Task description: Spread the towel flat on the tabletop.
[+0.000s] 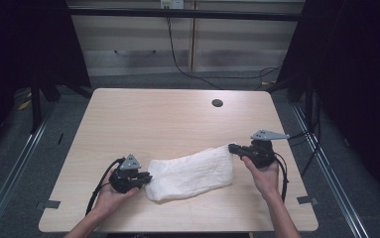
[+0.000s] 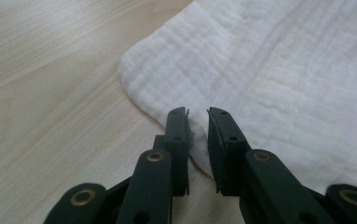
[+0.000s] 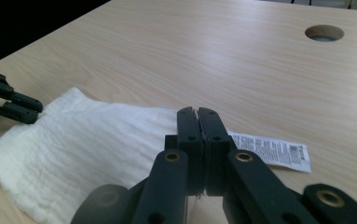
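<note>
Both hand-held grippers sit at the ends of a soft white crinkly cloth (image 1: 191, 173) that lies folded and long on the pale wooden desk (image 1: 167, 119), near the front edge.

That cloth looks light and floppy. It will bend, sag and slide on the smooth wood, so I think it is best to pinch it at its edges or corners, one at each end, and lift both ends together. It will not break.

At the cloth's left end, the left hand-held gripper (image 2: 197, 114) has its jaws a little apart, with a narrow gap. The cloth edge runs just under and between the tips, but the pads do not seem to press on it yet.

At the right end, the right hand-held gripper (image 3: 197, 112) has its jaws pressed tight together. The cloth's right edge lies right at the jaws, but I cannot tell if a bit of it is pinched. A small white paper label (image 3: 271, 150) with tiny print lies flat just beside that end.

Farther back on the desk is a round hole (image 1: 217, 103).
</note>
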The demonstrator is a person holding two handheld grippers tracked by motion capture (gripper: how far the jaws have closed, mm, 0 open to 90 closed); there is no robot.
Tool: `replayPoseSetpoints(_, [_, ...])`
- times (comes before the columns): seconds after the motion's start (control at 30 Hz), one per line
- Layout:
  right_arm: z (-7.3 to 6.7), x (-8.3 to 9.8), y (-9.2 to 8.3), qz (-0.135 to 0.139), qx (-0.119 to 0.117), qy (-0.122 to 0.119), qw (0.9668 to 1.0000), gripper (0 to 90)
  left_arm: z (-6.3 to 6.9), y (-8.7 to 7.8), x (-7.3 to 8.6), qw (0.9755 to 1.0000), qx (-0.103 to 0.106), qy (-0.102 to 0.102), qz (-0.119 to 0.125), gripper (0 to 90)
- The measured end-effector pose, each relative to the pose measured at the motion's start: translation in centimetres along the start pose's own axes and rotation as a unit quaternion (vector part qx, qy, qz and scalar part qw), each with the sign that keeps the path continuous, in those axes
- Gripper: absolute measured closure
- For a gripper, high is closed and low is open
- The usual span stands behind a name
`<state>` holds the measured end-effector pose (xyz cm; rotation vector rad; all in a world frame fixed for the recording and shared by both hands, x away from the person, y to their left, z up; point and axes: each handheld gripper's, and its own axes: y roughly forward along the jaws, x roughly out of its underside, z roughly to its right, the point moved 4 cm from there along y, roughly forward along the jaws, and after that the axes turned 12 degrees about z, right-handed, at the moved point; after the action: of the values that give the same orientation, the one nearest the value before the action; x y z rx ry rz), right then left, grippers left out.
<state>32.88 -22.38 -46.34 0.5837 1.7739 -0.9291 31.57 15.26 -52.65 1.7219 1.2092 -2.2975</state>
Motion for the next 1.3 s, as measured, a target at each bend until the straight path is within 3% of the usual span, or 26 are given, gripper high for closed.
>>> replayPoseSetpoints(0.1, [0.2, 0.6, 0.1, -0.012, 0.002, 0.0, 0.9999, 88.4, 0.1, -0.1, 0.0, 1.0, 0.002, -0.003, -0.003, 78.0])
replayPoseSetpoints(0.2, [0.5, 1.2, 0.4, -0.024, 0.001, 0.004, 0.9997, 88.3, -0.8, -1.0, -0.8, 0.9992, 0.001, -0.024, 0.03, 71.7])
replayPoseSetpoints(0.23, [0.5, 1.2, 0.4, -0.024, 0.001, 0.004, 0.9997, 88.3, -0.8, -1.0, -0.8, 0.9992, 0.001, -0.024, 0.03, 70.2])
replayPoseSetpoints(0.27, [0.7, 1.3, 0.7, -0.026, 0.005, 0.004, 0.9996, 88.3, -1.9, -1.6, -1.7, 0.9969, -0.008, -0.048, 0.062, 70.0])
replayPoseSetpoints(0.33, [0.8, 1.5, 0.9, -0.028, 0.003, 0.006, 0.9996, 88.3, -2.4, -1.7, -2.0, 0.9961, -0.015, -0.054, 0.068, 69.1])
replayPoseSetpoints(0.4, [0.9, 1.7, 1.2, -0.031, 0.002, 0.009, 0.9995, 88.3, -3.2, -1.5, -2.4, 0.9943, -0.011, -0.076, 0.074, 66.2])
replayPoseSetpoints(0.6, [0.7, 1.7, 1.5, -0.032, -0.004, 0.012, 0.9994, 88.2, -4.1, 1.3, -3.5, 0.9975, -0.017, -0.052, 0.046, 65.1])
replayPoseSetpoints(0.9, [0.6, 1.9, 1.5, -0.035, -0.005, 0.009, 0.9993, 88.1, -4.7, 3.1, -2.8, 0.9972, -0.009, -0.063, 0.041, 64.1])
replayPoseSetpoints(0.97, [0.5, 1.9, 1.6, -0.036, -0.007, 0.005, 0.9993, 88.1, -4.7, 3.3, -2.7, 0.9978, -0.012, -0.054, 0.037, 64.3])
replayPoseSetpoints(1.0, [0.5, 2.0, 1.7, -0.037, -0.007, 0.005, 0.9993, 88.1, -4.6, 3.6, -2.6, 0.998, -0.003, -0.053, 0.034, 64.8])
replayPoseSetpoints(1.03, [0.5, 2.0, 1.7, -0.038, -0.007, 0.003, 0.9993, 88.1, -4.6, 3.6, -2.6, 0.998, -0.003, -0.053, 0.034, 66.1])
replayPoseSetpoints(1.07, [0.4, 2.0, 1.7, -0.041, -0.006, 0.004, 0.9992, 88.1, -4.4, 3.8, -2.5, 0.999, -0.006, -0.034, 0.03, 68.0])
replayPoseSetpoints(1.17, [0.5, 2.1, 1.7, -0.042, -0.006, 0.003, 0.9991, 88.1, -4.0, 3.9, -2.4, 0.9995, -0.003, -0.018, 0.026, 78.6])
replayPoseSetpoints(1.3, [0.5, 2.1, 1.6, -0.043, -0.005, 0.0, 0.9991, 88.1, -4.0, 3.8, -2.4, 0.9993, 0.007, -0.025, 0.029, 86.5])
